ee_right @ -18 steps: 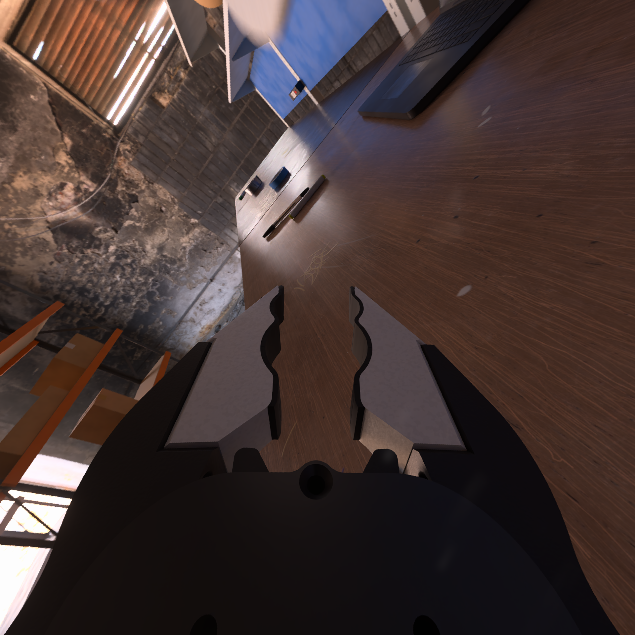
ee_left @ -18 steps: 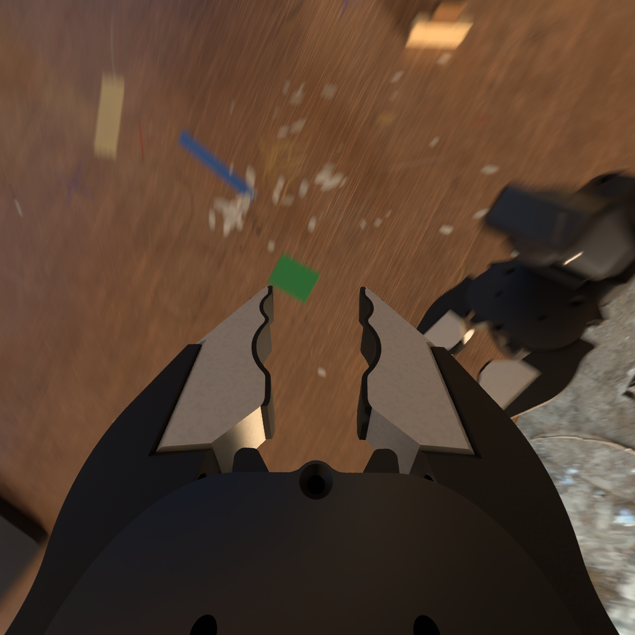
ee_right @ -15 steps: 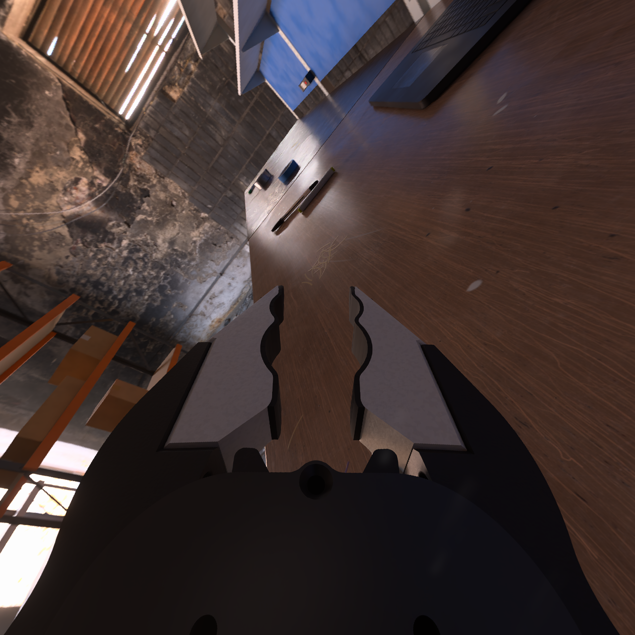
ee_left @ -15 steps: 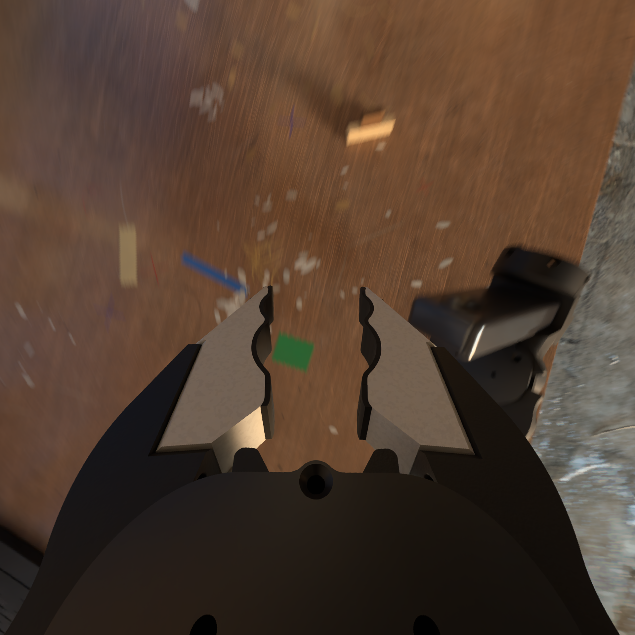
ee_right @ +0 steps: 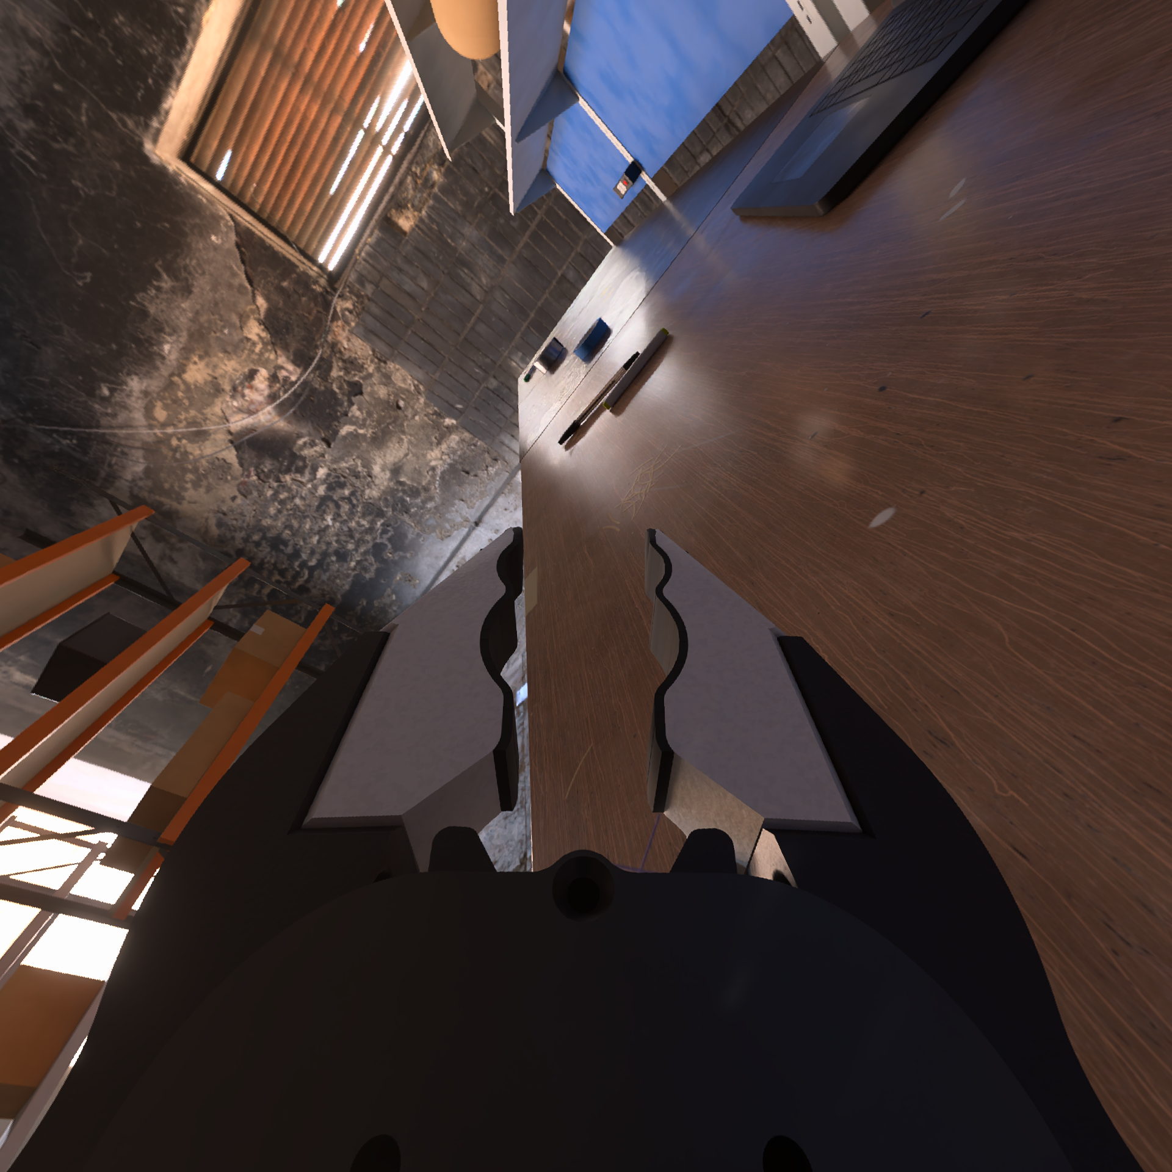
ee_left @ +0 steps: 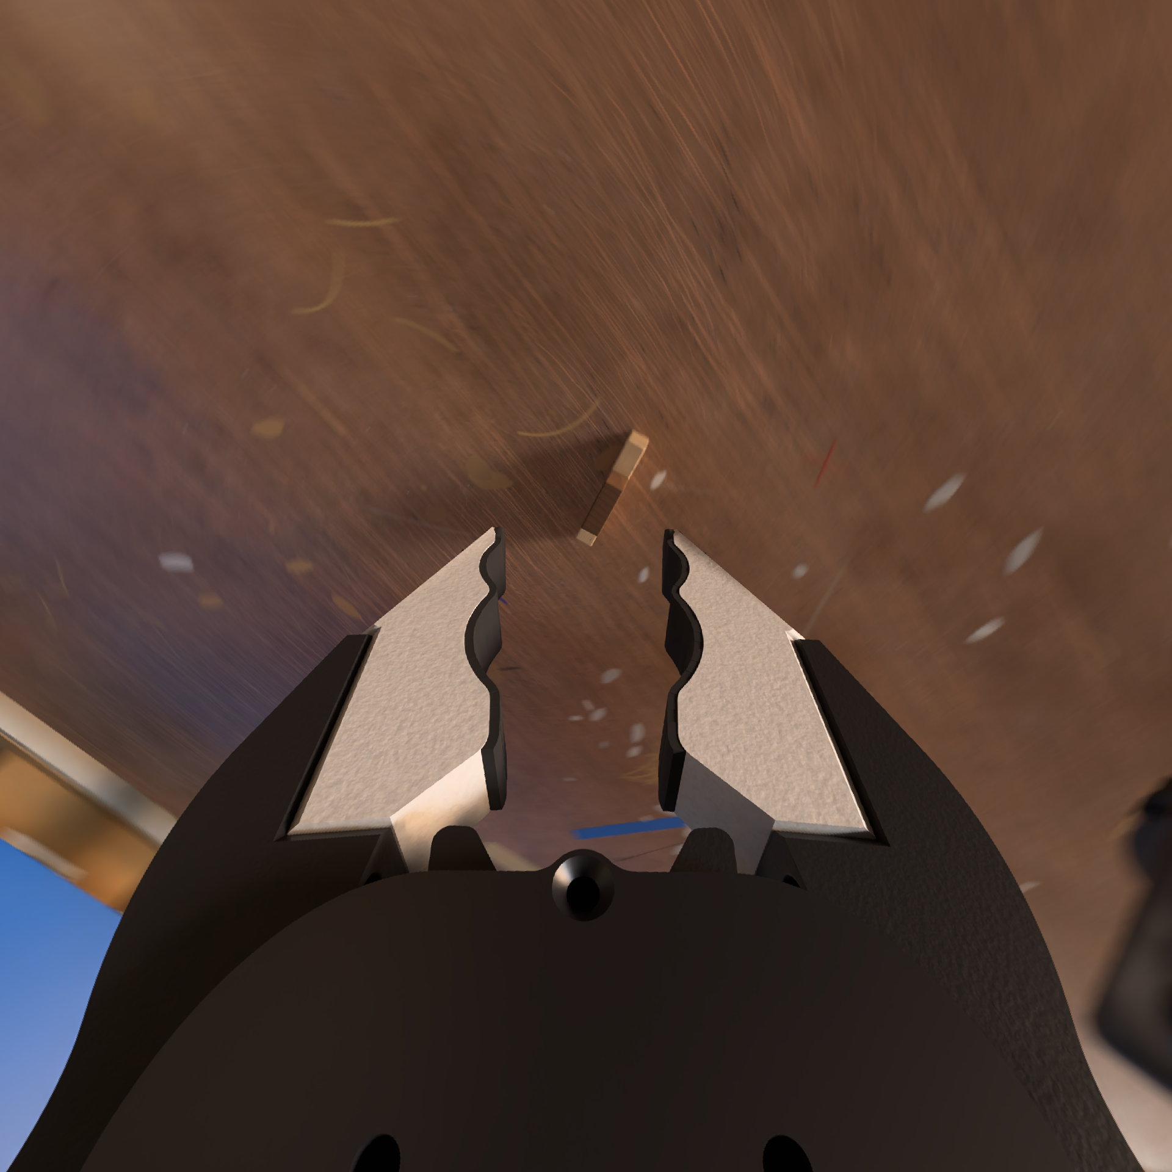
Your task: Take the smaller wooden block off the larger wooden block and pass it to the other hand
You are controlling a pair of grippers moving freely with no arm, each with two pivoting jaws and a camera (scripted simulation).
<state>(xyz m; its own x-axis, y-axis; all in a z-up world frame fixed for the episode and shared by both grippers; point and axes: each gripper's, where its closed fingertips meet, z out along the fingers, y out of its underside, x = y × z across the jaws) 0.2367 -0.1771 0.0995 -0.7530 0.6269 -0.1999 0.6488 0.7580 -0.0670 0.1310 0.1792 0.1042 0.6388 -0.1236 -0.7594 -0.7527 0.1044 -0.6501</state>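
Note:
In the left wrist view, the smaller wooden block sits on the larger wooden block, both pale and lying on the brown table just beyond my fingertips, a little right of centre. My left gripper is open and empty, above the table and short of the blocks. The right gripper's dark body shows blurred at the right edge. In the right wrist view, my right gripper is open and empty, rolled sideways along the table's edge. The blocks do not show there.
White scraps and a blue strip lie on the table. In the right wrist view, two pens, small dark boxes and a laptop lie far off. The table edge drops to the floor; orange shelving stands at left.
My left gripper has swung fast across the table; the wooden blocks now sit just ahead of its fingertips, and the green patch has left view. My right gripper has shifted only slightly.

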